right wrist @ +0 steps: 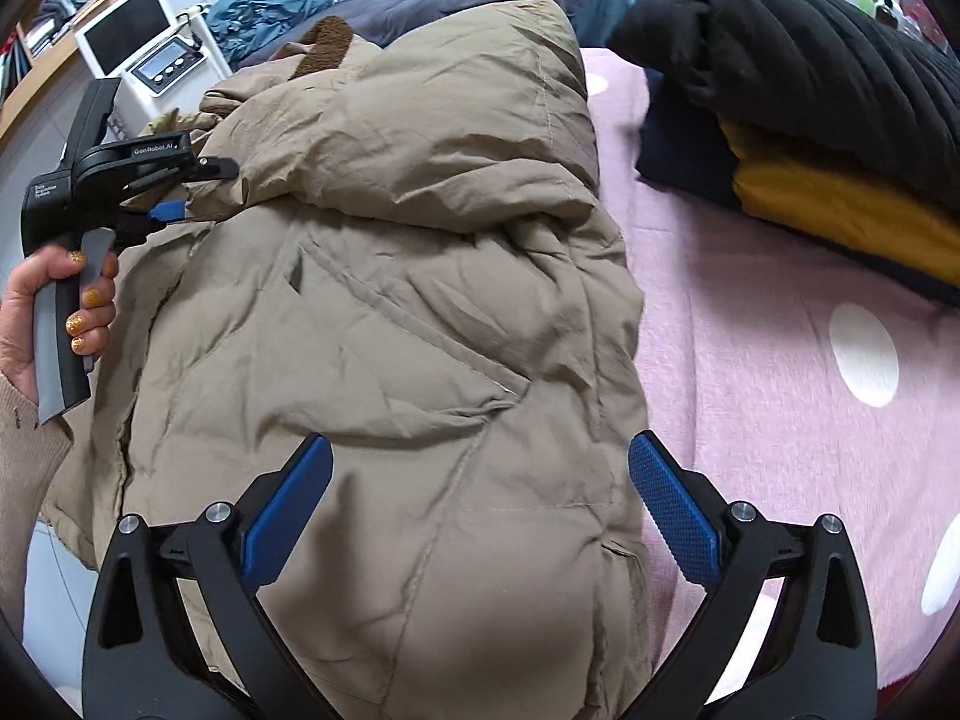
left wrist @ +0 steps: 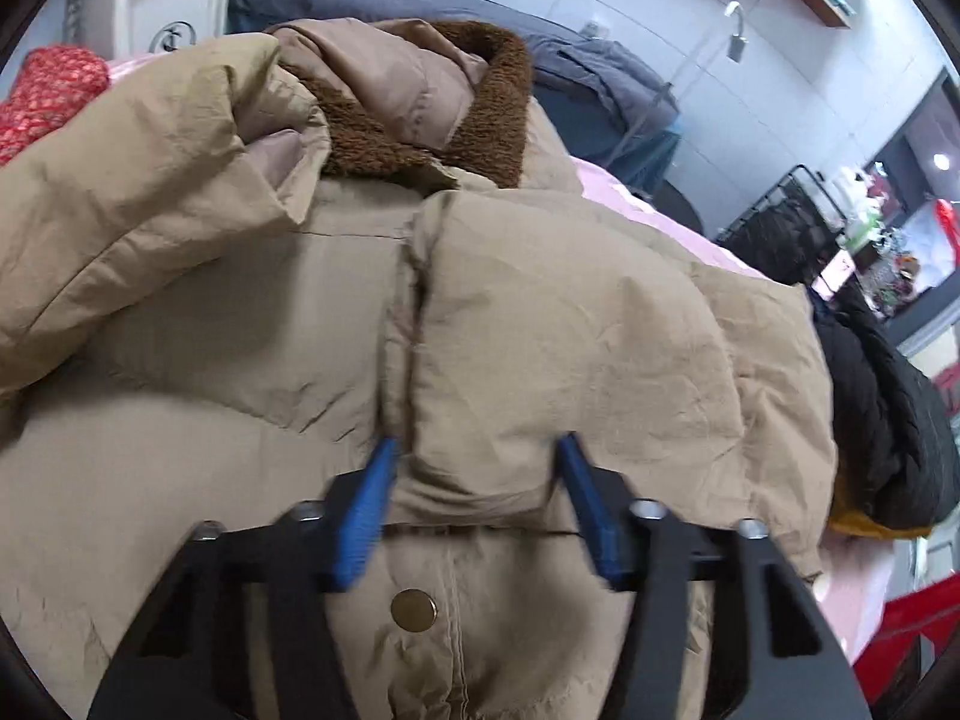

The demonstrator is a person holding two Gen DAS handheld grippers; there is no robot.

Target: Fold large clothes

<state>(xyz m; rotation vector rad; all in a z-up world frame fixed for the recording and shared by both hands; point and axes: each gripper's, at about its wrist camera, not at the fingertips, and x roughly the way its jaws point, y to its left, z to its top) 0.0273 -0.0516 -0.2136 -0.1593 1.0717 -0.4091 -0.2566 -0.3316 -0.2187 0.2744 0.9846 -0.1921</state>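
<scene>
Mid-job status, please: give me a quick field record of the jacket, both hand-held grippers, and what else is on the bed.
garment: tan puffer jacket, partly folded, brown fleece collar at the far end
surface: pink spotted bedspread
left hand-held gripper: appears closed on a puffy fold of the jacket
right hand-held gripper: open above the jacket, holding nothing
other items: black garment stacked on a mustard garment, to the right of the jacket
fold status: unfinished
</scene>
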